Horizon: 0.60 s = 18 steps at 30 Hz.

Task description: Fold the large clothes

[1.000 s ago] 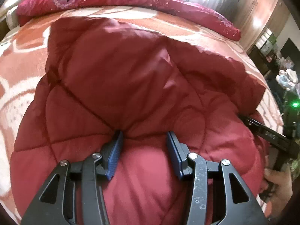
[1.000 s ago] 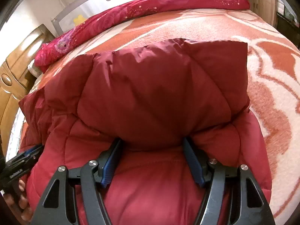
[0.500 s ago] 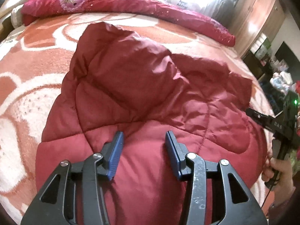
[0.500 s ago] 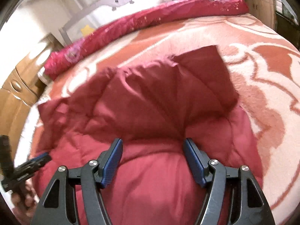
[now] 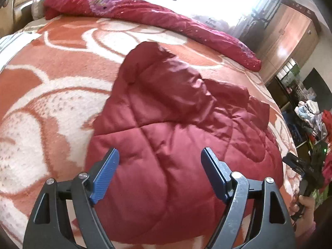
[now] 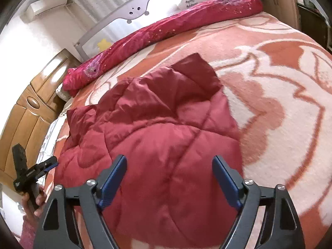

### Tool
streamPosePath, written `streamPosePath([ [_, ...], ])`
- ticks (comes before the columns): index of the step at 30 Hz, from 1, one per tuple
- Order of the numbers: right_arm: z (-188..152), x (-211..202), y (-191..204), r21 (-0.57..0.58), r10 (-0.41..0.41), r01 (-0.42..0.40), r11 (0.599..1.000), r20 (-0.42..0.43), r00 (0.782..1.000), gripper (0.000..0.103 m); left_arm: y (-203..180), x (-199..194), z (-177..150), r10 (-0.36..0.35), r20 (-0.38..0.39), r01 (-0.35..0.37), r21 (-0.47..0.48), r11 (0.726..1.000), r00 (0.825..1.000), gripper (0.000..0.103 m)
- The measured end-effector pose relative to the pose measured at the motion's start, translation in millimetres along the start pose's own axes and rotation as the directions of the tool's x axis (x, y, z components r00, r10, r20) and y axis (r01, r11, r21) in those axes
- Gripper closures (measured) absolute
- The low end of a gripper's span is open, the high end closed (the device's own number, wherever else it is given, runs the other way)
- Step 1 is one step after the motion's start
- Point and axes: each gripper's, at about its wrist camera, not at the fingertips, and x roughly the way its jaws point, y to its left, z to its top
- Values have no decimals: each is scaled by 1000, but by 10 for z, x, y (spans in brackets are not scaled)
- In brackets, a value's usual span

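A dark red quilted jacket [image 5: 176, 128] lies folded in a puffy heap on the bed, also filling the middle of the right wrist view as the jacket [image 6: 161, 137]. My left gripper [image 5: 158, 161] hangs above its near edge, jaws opening wide, blue pads clear of the cloth. My right gripper [image 6: 169, 169] stands the same way over the near right part, jaws opening, nothing pinched. Each view catches the other gripper at its side: the right gripper [image 5: 298, 166] in a hand, the left gripper [image 6: 41, 166] likewise.
An orange and white flowered blanket [image 6: 280, 87] covers the bed. A rolled pink-red quilt [image 5: 155, 18] lies along the far side before a white bed rail [image 6: 132, 10]. Wooden cabinets [image 6: 31, 112] stand at the left, a wardrobe [image 5: 290, 39] and clutter at the right.
Both grippers let go of the jacket fold, opened wide and drew back and up. The jacket has settled flatter on the bed and looks farther away.
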Motion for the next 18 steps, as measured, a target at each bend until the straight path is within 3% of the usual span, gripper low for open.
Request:
streamPosePath([
  [6, -68, -119, -203, 2, 16, -16, 1000, -31, 999, 15, 311, -30, -28, -12, -21, 10, -63, 998, 1000, 22],
  [12, -49, -51, -502, 86, 45, -41, 995, -42, 998, 9, 592, 85, -62, -77, -70, 68, -128, 989, 995, 22],
  [18, 7, 240, -800, 211, 147, -123, 970, -100, 984, 9, 748, 253, -101, -182, -103, 162, -180, 970, 978, 21],
])
